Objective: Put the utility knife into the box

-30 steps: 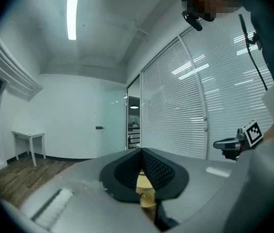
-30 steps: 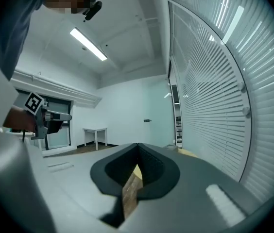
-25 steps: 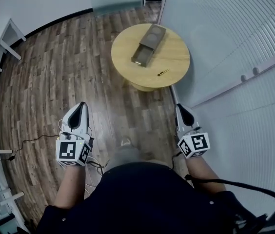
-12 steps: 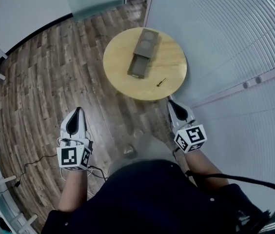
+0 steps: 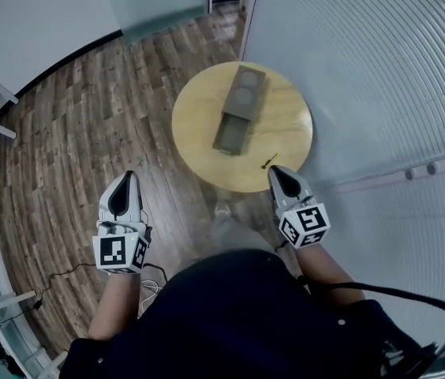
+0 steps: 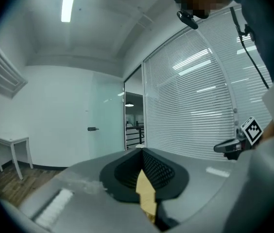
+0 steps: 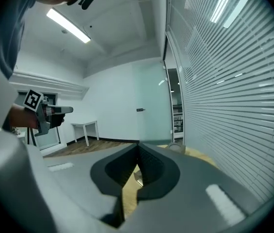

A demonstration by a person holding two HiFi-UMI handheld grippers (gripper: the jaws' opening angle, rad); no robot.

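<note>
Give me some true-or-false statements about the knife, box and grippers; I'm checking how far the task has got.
1. The utility knife lies on the round table, outside the box. True.
2. The right gripper holds the utility knife. False: its jaws are shut on nothing.
3. The box stands on the floor. False: it stands on the round table.
4. The left gripper is over the wooden floor, off the table. True.

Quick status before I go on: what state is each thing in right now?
Left hand-held gripper: shut, empty, over the floor.
Right hand-held gripper: shut, empty, by the table's near edge.
Box: on the table, slid open.
Utility knife: lying on the table, outside the box.
</note>
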